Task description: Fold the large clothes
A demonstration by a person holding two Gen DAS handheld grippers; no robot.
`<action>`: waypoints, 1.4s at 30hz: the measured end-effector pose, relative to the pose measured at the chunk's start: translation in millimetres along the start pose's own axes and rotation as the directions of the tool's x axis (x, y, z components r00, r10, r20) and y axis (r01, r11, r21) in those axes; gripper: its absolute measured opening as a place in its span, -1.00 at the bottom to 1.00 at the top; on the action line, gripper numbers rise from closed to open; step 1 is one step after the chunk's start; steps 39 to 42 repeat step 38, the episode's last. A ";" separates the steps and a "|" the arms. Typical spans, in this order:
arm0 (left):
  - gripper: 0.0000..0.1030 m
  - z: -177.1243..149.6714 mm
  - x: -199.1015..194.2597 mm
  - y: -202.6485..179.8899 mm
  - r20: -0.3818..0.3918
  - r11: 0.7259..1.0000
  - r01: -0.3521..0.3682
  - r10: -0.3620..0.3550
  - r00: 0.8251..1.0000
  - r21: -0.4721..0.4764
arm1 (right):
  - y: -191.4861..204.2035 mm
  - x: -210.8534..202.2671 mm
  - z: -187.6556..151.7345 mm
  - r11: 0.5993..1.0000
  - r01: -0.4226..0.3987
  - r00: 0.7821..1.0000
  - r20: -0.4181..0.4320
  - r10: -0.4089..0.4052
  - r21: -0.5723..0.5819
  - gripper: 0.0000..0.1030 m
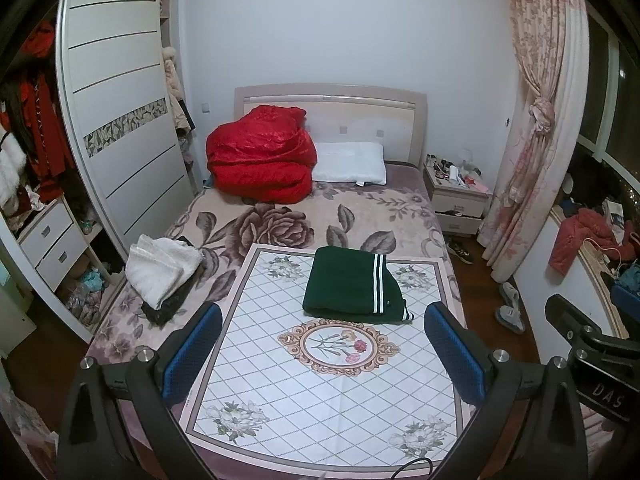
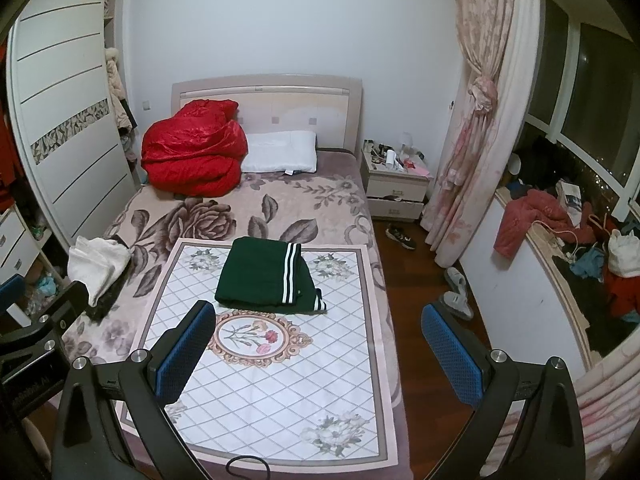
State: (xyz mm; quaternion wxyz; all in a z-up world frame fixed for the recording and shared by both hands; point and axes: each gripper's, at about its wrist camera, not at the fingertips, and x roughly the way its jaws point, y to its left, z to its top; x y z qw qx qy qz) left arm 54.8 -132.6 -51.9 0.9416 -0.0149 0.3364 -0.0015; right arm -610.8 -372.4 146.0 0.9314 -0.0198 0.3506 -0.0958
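Observation:
A dark green garment with white stripes (image 1: 352, 286) (image 2: 266, 278) lies folded into a compact rectangle on a white diamond-patterned mat (image 1: 320, 392) (image 2: 280, 380) spread over the bed. My left gripper (image 1: 324, 326) hangs open above the mat's near half, short of the garment, with nothing between its blue pads. My right gripper (image 2: 318, 324) is open too, raised over the bed's right edge, also empty. Part of the right gripper's body (image 1: 592, 344) shows at the right of the left wrist view.
A folded white and dark clothes pile (image 1: 162, 270) (image 2: 98, 266) sits at the bed's left edge. A red quilt (image 1: 260, 154) and a white pillow (image 1: 348, 162) lie by the headboard. A wardrobe (image 1: 120, 120) stands left, a nightstand (image 2: 396, 184) and shoes (image 2: 456, 292) right.

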 end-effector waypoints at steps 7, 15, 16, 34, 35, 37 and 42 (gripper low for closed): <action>1.00 0.2 0.2 -1.0 -0.003 1.000 -0.002 0.002 1.000 -0.001 | 2.9 -1.2 -4.8 1.000 0.000 1.000 0.003 0.000 0.007 1.00; 1.00 -1.3 -1.7 -2.5 -0.005 1.000 0.001 -0.001 1.000 -0.002 | 5.0 -6.3 -11.9 1.000 0.006 1.000 0.004 -0.006 0.014 1.00; 1.00 -2.0 -2.5 -2.3 -0.006 1.000 0.001 -0.001 1.000 -0.003 | 5.6 -6.8 -12.6 1.000 0.009 1.000 0.004 -0.009 0.015 1.00; 1.00 -1.6 -3.6 -3.2 -0.003 1.000 0.002 -0.002 1.000 -0.003 | 7.3 -12.8 -17.5 1.000 0.015 1.000 0.005 -0.015 0.024 1.00; 1.00 -0.9 -2.8 -2.7 -0.004 1.000 0.003 -0.003 1.000 -0.001 | 7.1 -13.0 -17.5 1.000 0.016 1.000 0.005 -0.017 0.023 1.00; 1.00 -1.5 -3.3 -2.6 -0.004 1.000 0.006 -0.006 1.000 0.000 | 6.8 -15.0 -18.2 1.000 0.018 1.000 0.006 -0.018 0.025 1.00; 1.00 -1.7 -3.5 -2.5 -0.004 1.000 0.006 -0.006 1.000 0.003 | 6.5 -15.6 -17.5 1.000 0.019 1.000 0.008 -0.019 0.024 1.00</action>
